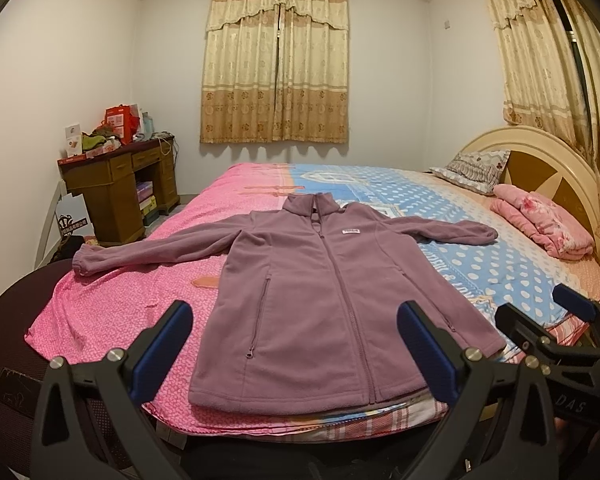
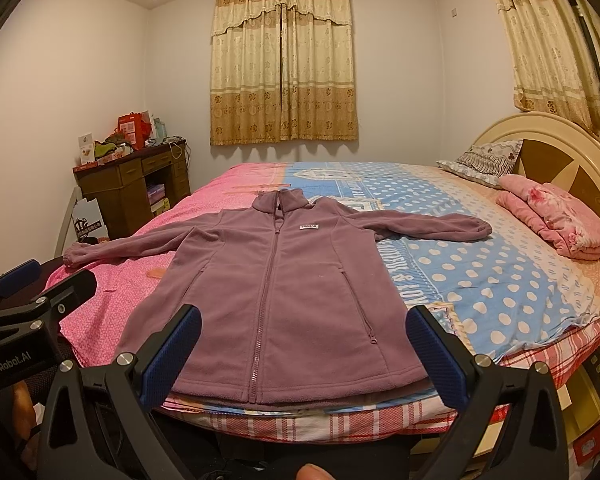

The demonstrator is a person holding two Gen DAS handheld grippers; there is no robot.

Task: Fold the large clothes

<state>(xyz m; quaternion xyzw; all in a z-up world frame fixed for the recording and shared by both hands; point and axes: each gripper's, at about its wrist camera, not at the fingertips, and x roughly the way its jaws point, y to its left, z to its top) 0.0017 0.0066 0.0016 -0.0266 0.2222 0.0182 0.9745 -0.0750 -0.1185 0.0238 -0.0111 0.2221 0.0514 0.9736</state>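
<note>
Right now the mauve fleece jacket (image 1: 312, 300) lies flat on the bed (image 1: 500, 268), front side up, zipped closed, collar pointing toward the curtained window (image 1: 276, 64) and hem at the near edge of the mattress. Both sleeves are spread out to the sides, one over the pink half of the sheet, the other over the blue dotted half.

Down at the near edge, the left hand-held gripper (image 1: 296, 344) hovers with its blue-padded fingers spread wide, nothing between them, just short of the hem. The right hand-held gripper (image 2: 304, 348) sits alongside it, jaws equally wide apart and empty, framing the jacket's lower right corner. Neither one touches the fabric.

Over by the headboard, a patterned pillow (image 1: 472, 168) and a folded pink blanket (image 1: 544, 224) rest well away from the jacket. A cluttered wooden desk (image 1: 120, 184) stands against the left wall.
</note>
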